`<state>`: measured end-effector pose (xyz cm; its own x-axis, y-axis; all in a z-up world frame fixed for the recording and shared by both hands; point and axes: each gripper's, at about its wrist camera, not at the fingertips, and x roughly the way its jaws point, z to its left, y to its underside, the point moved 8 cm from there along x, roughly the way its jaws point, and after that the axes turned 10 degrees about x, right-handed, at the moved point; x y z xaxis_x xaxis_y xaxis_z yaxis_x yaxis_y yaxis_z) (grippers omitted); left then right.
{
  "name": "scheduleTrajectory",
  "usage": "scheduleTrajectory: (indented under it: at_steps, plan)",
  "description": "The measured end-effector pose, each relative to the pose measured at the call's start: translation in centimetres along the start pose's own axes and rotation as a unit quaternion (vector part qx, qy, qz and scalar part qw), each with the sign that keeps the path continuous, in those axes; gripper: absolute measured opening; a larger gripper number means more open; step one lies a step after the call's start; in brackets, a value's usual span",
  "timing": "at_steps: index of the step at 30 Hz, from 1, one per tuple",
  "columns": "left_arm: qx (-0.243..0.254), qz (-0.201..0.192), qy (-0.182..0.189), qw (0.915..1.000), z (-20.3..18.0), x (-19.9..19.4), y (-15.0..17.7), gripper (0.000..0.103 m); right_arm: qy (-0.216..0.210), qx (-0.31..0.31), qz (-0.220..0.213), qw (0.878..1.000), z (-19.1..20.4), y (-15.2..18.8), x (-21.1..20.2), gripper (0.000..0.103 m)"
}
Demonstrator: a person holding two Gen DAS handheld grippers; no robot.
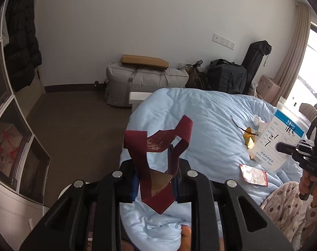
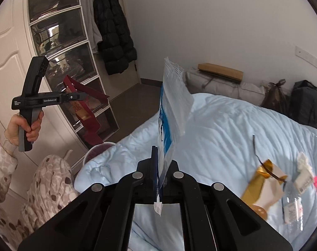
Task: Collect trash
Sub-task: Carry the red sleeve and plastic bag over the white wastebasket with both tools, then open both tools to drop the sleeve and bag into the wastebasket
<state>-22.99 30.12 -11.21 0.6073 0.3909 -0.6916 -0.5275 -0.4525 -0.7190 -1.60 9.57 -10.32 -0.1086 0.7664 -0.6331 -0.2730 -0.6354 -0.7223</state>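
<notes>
L gripper (image 1: 154, 185): jaws closed down to a narrow gap, pinching a folded dark-red paper strip (image 1: 158, 146) w/ gold print. The strip is held in the air over the edge of the light-blue duvet (image 1: 200, 113); its long run goes up and away from the fingers, zigzag folds, top end leaning right, short tail hanging below the jaws.

R gripper (image 2: 158, 188): jaws almost fully shut, clamped on the bottom edge of a clear zip bag w/ blue-white label (image 2: 171, 113). Bag stands upright, long axis vertical, seen nearly edge-on, zip end up; a small corner pokes out under the jaws.

Other trash lies on the duvet, right side: gold-and-white folded card (image 2: 262, 179) w/ dark ribbon, clear plastic bottle (image 2: 292, 200) just beside it, red-white foil wrapper (image 1: 253, 174) nearer the bag.
</notes>
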Motion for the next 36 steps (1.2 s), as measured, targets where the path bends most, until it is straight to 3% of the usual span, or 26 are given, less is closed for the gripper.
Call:
scheduleTrajectory:
  at_steps: [7, 16, 20, 23, 30, 34, 35, 36]
  plan:
    - [-0.053, 0.018, -0.031, 0.9979, 10.7, -0.9, 5.9, 0.023, -0.048, -0.074, 0.058, 0.994, 10.0, -1.5, 9.2, 0.000]
    - [-0.059, 0.064, -0.005, 0.9962, 18.9, 2.7, 13.8, 0.024, -0.104, -0.168, 0.139, 0.970, 20.4, 0.0, 19.2, 0.000]
    - [-0.068, 0.073, 0.047, 0.9940, 21.2, 5.8, 17.1, 0.024, -0.131, -0.211, 0.188, 0.950, 24.3, 2.5, 24.9, 0.000]
    - [-0.073, 0.105, 0.057, 0.9902, 22.0, 8.2, 19.7, 0.024, -0.148, -0.239, 0.221, 0.934, 26.5, 4.7, 28.6, 0.000]
    - [-0.099, 0.121, 0.085, 0.9840, 23.4, 11.1, 23.1, 0.036, -0.177, -0.302, 0.253, 0.902, 29.3, 8.2, 33.3, 0.000]
    - [-0.098, 0.134, 0.079, 0.9830, 24.3, 11.9, 24.3, 0.038, -0.179, -0.328, 0.271, 0.887, 29.3, 9.6, 34.9, 0.001]
    - [-0.101, 0.139, 0.079, 0.9821, 24.7, 12.0, 24.7, 0.043, -0.182, -0.332, 0.272, 0.884, 29.4, 9.9, 35.1, 0.001]
    - [-0.104, 0.143, 0.077, 0.9812, 24.9, 12.1, 25.0, 0.055, -0.184, -0.338, 0.271, 0.882, 29.7, 9.9, 35.9, 0.003]
